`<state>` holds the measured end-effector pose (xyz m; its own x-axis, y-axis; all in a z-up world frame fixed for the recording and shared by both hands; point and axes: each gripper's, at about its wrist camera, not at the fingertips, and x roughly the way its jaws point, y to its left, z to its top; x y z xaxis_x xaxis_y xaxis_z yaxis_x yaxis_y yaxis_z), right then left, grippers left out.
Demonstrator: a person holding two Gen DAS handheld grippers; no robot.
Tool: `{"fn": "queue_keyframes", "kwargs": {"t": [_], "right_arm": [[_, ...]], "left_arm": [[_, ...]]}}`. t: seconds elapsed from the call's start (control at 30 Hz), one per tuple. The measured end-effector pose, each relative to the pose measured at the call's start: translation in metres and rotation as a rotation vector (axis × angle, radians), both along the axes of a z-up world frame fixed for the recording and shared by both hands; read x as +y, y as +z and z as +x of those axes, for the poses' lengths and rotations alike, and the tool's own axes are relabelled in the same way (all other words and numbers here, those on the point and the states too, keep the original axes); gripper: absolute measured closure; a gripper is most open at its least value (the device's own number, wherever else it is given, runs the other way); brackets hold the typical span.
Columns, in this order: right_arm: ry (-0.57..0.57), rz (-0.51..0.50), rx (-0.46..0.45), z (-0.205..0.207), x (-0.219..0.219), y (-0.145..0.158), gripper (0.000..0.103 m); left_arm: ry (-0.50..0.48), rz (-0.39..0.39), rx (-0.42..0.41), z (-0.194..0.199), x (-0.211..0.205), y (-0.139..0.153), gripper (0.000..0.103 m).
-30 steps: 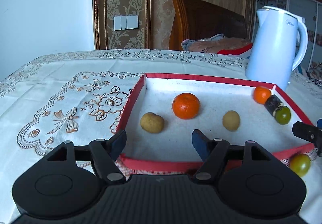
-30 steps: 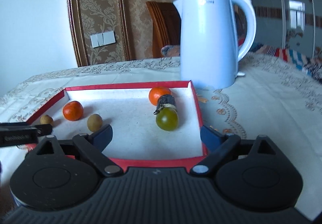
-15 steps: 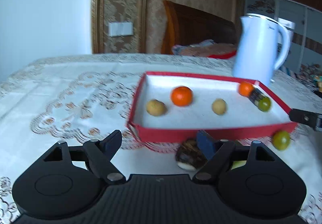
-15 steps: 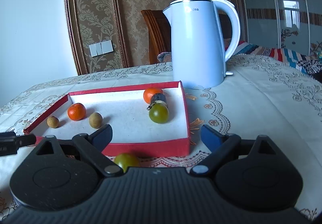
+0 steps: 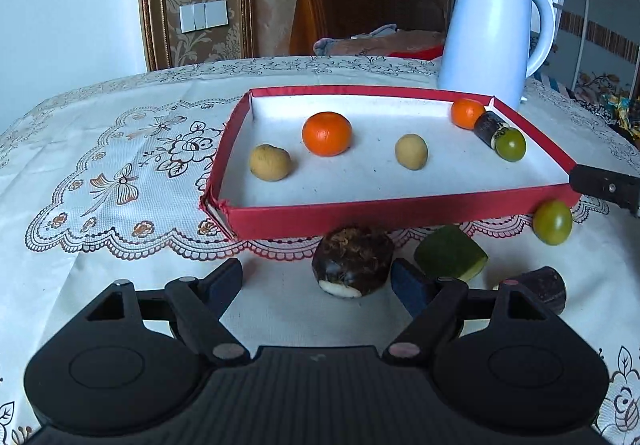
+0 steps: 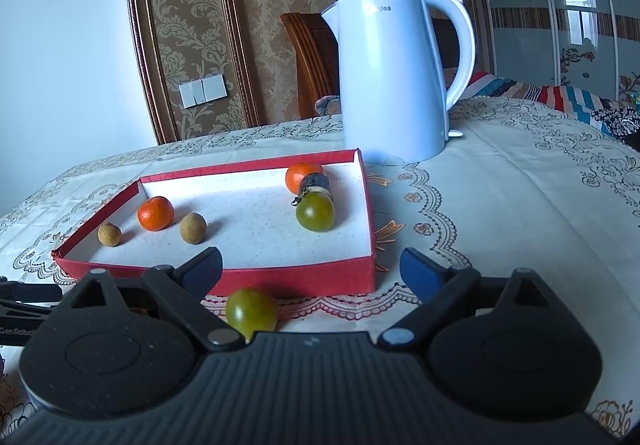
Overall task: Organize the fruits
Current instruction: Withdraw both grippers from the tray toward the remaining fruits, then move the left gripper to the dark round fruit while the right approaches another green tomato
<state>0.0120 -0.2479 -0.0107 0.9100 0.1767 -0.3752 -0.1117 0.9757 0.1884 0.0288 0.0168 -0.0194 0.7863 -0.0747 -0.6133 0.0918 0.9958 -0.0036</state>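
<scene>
While tilted down at the lace-patterned white tablecloth (image 5: pixel 120 149), left gripper (image 5: pixel 316 283) sits low just short of the shallow red cardboard tray with white floor (image 5: pixel 400 211), jaws spread wide and gripping nothing. Dark brown round water chestnut (image 5: pixel 352 263) lying on the cloth right between the blue pads, closer to the right-hand one, not pressed by either.

Beside that: green wedge of peel-on fruit (image 5: pixel 452 253), dark stubby sugarcane piece (image 5: pixel 548 287), and a green round tomato (image 5: pixel 553 223) outside the tray's near wall.

Right gripper (image 6: pixel 310 269) angled more gently, also wide and empty, parked in front of the tray's near right corner with that same green tomato just ahead of its left pad.

Already in the tray: big orange tangerine (image 5: pixel 327 133), two tan longans (image 5: pixel 270 162), smaller tangerine, cane chunk and another green tomato in the far right corner. White electric kettle (image 6: pixel 394 77) upright behind.
</scene>
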Motion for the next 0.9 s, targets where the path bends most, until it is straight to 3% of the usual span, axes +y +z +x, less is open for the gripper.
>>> {"fn": "queue_keyframes", "kwargs": {"t": [0.3,0.6,0.7,0.9], "right_arm": [[-0.008,0.011,0.003,-0.002,-0.002,0.000,0.007],[0.014,0.094,0.052,-0.016,-0.020,-0.008,0.007],[0.035,0.060,0.043,-0.020,-0.014,-0.007,0.008],[0.079,-0.100,0.070,-0.015,0.016,-0.005,0.022]], "left_arm": [[0.015,0.001,-0.004,0.001,0.002,-0.001,0.022],[0.030,-0.008,-0.006,0.001,0.005,-0.001,0.025],[0.033,-0.008,-0.006,0.001,0.005,0.000,0.027],[0.037,0.001,-0.007,0.001,0.004,-0.001,0.028]]}}
